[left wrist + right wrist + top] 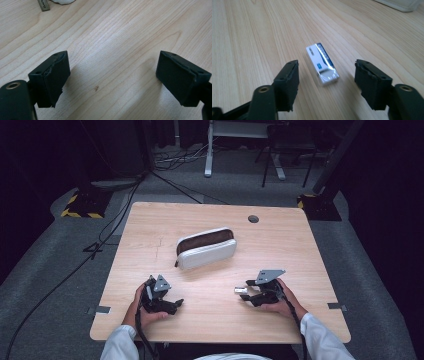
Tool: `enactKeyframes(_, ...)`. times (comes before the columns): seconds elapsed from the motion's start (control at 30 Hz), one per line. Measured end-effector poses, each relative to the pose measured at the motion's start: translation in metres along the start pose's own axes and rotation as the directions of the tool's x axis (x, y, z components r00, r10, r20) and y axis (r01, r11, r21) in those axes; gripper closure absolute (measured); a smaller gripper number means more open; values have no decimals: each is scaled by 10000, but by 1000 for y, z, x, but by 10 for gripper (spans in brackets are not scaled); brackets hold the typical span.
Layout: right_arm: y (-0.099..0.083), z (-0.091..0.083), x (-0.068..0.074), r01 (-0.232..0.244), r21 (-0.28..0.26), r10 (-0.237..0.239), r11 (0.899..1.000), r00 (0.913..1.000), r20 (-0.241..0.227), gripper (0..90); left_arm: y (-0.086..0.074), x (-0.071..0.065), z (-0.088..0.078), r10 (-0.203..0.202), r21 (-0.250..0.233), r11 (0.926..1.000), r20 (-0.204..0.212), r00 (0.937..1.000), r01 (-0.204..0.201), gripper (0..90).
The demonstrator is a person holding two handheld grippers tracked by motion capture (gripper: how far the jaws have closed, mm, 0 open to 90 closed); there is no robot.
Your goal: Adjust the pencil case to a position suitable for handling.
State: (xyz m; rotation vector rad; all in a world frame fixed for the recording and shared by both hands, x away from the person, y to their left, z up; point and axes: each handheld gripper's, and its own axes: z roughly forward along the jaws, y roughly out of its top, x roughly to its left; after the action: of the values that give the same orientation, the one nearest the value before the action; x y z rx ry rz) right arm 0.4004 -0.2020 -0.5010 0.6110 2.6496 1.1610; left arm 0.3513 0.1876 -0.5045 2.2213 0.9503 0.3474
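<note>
A small white packet with a blue stripe (322, 63) lies flat on the wooden table (285, 255), near the front right. My right gripper (327, 65) rests low at the packet (240, 290), with one jaw on either side; the pads stand clear of it, so the gripper is open. At the front left, my left gripper (177, 303) lies on the table, and its jaws (113, 56) are spread wide over bare wood. A white pouch with a brown open top (206, 247) sits in the middle of the table, beyond both grippers.
A dark round cable hole (253, 219) is near the table's far edge. The pouch's corner and its pull tag (43, 5) lie ahead of my left gripper. Cables and stand legs cross the grey floor behind the table.
</note>
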Motion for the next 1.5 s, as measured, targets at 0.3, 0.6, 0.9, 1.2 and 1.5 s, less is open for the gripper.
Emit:
enactKeyframes(0.3,4,3,10,166,-115,-168,9998,9996,-205,722,6,4,-1,118,-148,9998,123,9999,-116,171)
enactKeyframes(0.6,-8,-12,5,161,-23,-161,9999,9994,-317,728,36,7,-17,273,-1379,9899,-495,9984,-339,218)
enactKeyframes(0.9,-35,-42,-8,-259,13,259,9997,9996,68,729,71,16,-21,305,-2476,9682,-302,9991,-371,223)
enactKeyframes(1.2,-66,-78,-20,-815,59,811,9967,9955,496,729,103,29,1,371,-2558,9663,291,9989,-284,252)
enactKeyframes(1.5,-99,-110,-31,-1793,-389,1823,9830,9783,982,729,119,17,20,1310,-1895,9744,399,9906,-1212,562)
